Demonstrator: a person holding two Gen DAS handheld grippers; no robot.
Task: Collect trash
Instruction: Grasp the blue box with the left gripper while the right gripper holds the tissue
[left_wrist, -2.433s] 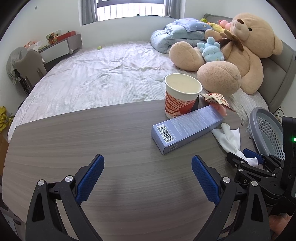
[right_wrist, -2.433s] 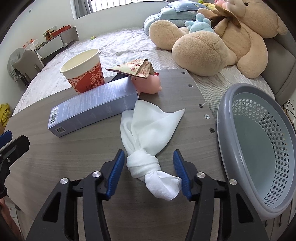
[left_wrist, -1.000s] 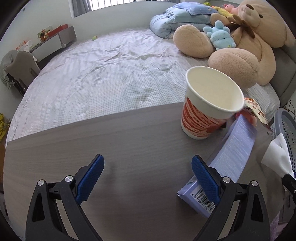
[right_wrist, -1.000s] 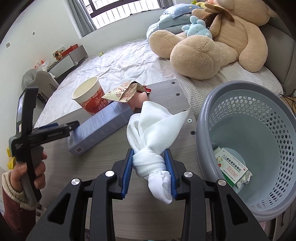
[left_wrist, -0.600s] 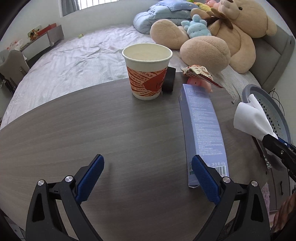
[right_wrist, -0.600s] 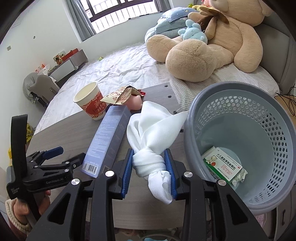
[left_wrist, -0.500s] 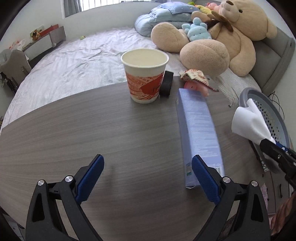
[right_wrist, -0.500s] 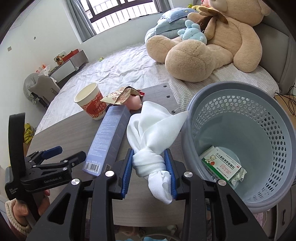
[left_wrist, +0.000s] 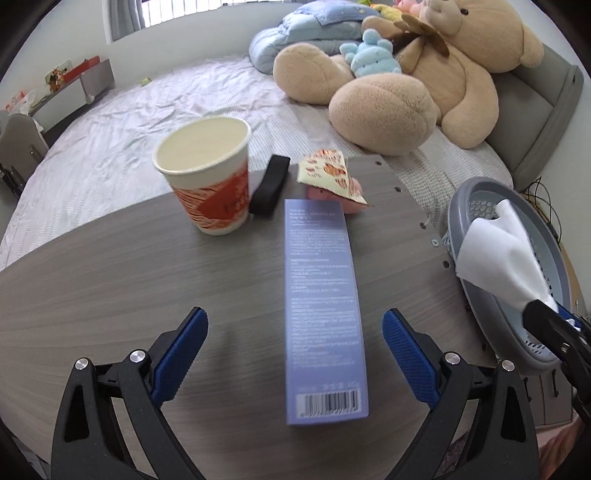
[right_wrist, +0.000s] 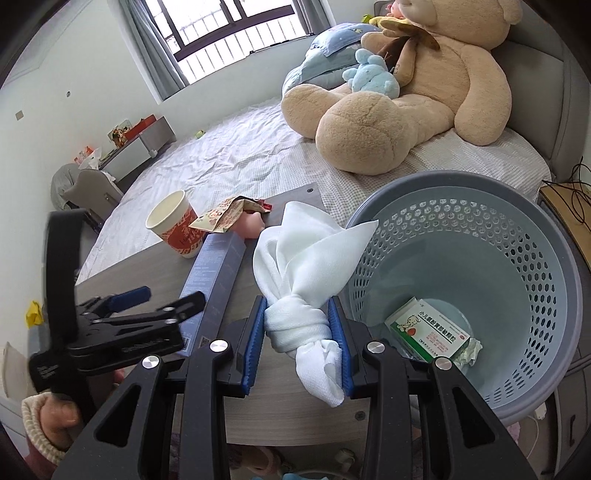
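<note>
My right gripper (right_wrist: 297, 325) is shut on a knotted white cloth (right_wrist: 303, 266) and holds it above the table edge, beside the rim of a grey-blue trash basket (right_wrist: 517, 266). The cloth (left_wrist: 502, 254) and basket (left_wrist: 465, 206) also show in the left wrist view. A green and white medicine box (right_wrist: 428, 332) lies in the basket. My left gripper (left_wrist: 291, 347) is open, its fingers on either side of a long blue carton (left_wrist: 321, 295) lying on the table. A red and white paper cup (left_wrist: 210, 177) and a snack wrapper (left_wrist: 328, 173) stand behind it.
A grey wooden table (left_wrist: 110, 280) holds a black object (left_wrist: 269, 184) and a pink toy (right_wrist: 249, 225) under the wrapper. A bed with a big teddy bear (left_wrist: 424, 74) lies beyond. The basket stands off the table's right end.
My left gripper has moved to straddle the blue carton. My right gripper has carried the cloth a little further right toward the basket.
</note>
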